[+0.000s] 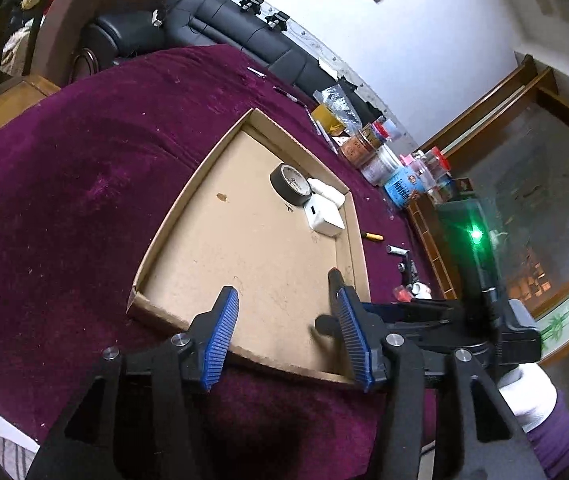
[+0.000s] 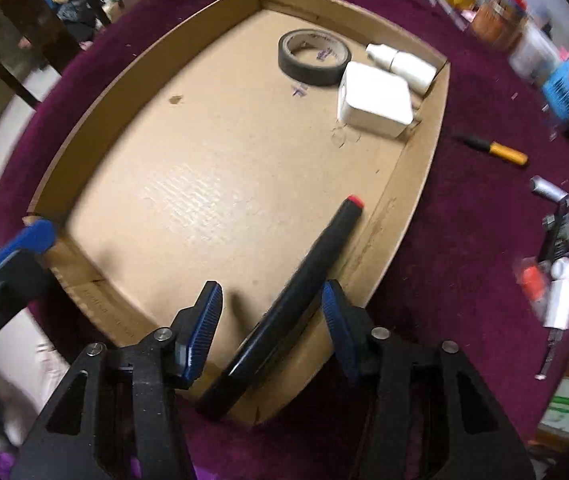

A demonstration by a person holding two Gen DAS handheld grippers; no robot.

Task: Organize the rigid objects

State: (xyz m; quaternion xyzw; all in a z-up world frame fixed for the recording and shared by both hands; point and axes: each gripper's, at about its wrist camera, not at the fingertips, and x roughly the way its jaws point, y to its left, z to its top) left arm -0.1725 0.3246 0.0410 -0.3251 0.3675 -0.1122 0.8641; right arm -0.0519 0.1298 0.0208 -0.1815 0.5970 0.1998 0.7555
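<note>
Fingers of the left gripper (image 1: 284, 336) are spreading wide, holding nothing, over the near edge of the cardboard tray (image 2: 96, 92). Rightward, the right gripper (image 2: 268, 320) is standing open; a black marker (image 2: 296, 292) is leaning against its right finger, red tip pointing ahead. Beyond both, tape roll (image 2: 314, 58), white charger (image 2: 376, 104) and white bottle (image 2: 404, 64) are lying in the tray's far right corner.

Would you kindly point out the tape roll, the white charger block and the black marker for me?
tape roll (image 2: 314, 57): right wrist view, top rim.
white charger block (image 2: 376, 98): right wrist view, top face.
black marker (image 2: 304, 280): right wrist view, mid-barrel.
</note>
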